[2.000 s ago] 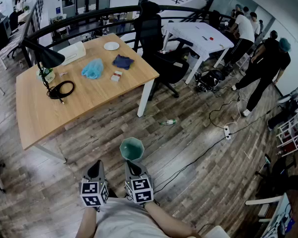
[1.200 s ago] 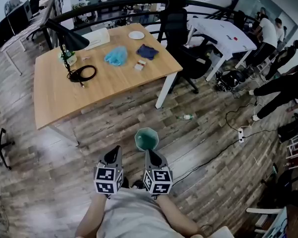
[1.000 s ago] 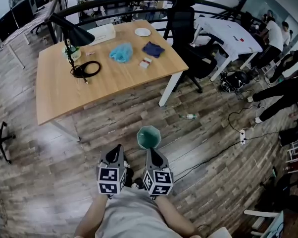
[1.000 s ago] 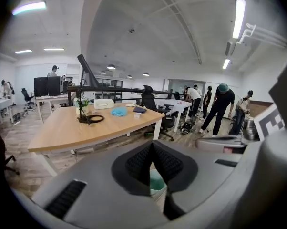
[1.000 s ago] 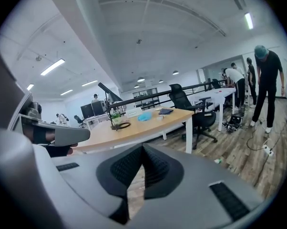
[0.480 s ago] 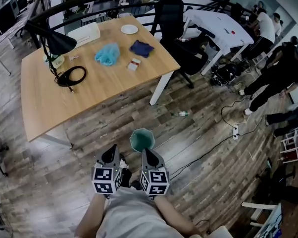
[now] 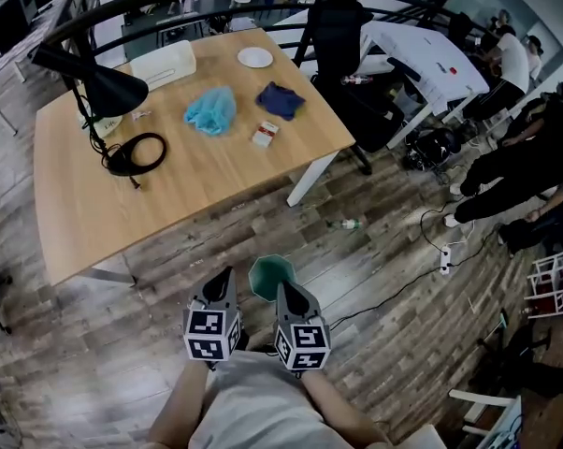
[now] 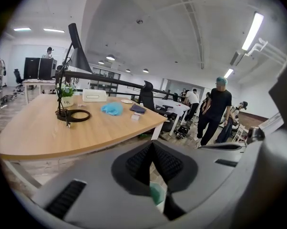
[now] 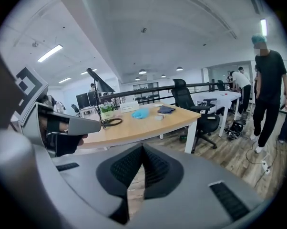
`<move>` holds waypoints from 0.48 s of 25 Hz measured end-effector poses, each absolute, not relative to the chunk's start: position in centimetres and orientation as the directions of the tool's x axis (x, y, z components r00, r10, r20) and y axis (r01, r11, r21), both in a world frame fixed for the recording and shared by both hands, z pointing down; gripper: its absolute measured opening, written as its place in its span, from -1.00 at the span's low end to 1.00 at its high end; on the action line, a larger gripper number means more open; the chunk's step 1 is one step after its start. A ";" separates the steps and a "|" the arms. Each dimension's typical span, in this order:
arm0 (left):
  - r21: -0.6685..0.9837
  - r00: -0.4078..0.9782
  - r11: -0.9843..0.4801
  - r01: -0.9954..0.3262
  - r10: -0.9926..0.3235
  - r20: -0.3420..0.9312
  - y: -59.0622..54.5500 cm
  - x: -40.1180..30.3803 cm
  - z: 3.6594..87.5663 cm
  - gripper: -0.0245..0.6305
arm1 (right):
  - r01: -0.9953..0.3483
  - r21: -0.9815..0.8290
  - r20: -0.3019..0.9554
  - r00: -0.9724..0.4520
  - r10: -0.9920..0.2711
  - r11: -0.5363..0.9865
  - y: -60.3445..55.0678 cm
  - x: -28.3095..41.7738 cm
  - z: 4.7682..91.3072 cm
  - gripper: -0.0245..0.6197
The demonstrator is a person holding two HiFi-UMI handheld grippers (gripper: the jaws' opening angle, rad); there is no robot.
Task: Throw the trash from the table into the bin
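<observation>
Closer than a moment ago, the bench [image 7: 169, 195] fills more of the head view. The green bin [image 7: 270, 277] on the floor now sits just ahead of the left gripper [image 7: 223, 277] and the right gripper [image 7: 283, 290]. Crumpled blue trash [image 7: 211, 110], a dark cloth [image 7: 281, 100] and a small packet [image 7: 264, 135] lie on the bench, well apart from the bin. The packet's print is too small to read.

Left gripper view: the jaws are together with nothing between them, and the bin shows green beneath.

Right gripper view: the jaws are likewise together and empty, facing the bench.
</observation>
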State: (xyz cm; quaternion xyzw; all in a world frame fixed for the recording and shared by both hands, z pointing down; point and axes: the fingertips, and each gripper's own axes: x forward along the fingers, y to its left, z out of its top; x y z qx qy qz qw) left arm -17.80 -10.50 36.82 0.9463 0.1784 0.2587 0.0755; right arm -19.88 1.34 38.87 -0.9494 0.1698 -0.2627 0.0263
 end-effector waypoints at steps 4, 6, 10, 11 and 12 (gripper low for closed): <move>0.256 0.803 -0.924 0.285 0.376 0.462 -11.3 -16.6 37.3 -0.87 | -0.298 -0.133 0.492 0.808 -0.324 -0.945 1.3 -18.7 38.9 -0.87; 0.257 0.804 -0.925 0.280 0.372 0.463 -11.8 -16.1 37.4 -0.87 | -0.295 -0.132 0.494 0.808 -0.321 -0.946 1.0 -18.1 39.0 -0.87; 0.267 0.808 -0.928 0.260 0.360 0.466 -13.2 -15.7 37.7 -0.87 | -0.311 -0.123 0.504 0.798 -0.329 -0.943 -0.1 -17.3 39.2 -0.87; 0.269 0.810 -0.929 0.255 0.357 0.465 -13.5 -15.6 37.8 -0.87 | -0.315 -0.122 0.505 0.797 -0.332 -0.941 -0.3 -17.1 39.1 -0.87; 0.270 0.812 -0.930 0.251 0.354 0.464 -13.7 -15.5 37.8 -0.87 | -0.319 -0.122 0.505 0.795 -0.335 -0.940 -0.5 -16.8 39.0 -0.87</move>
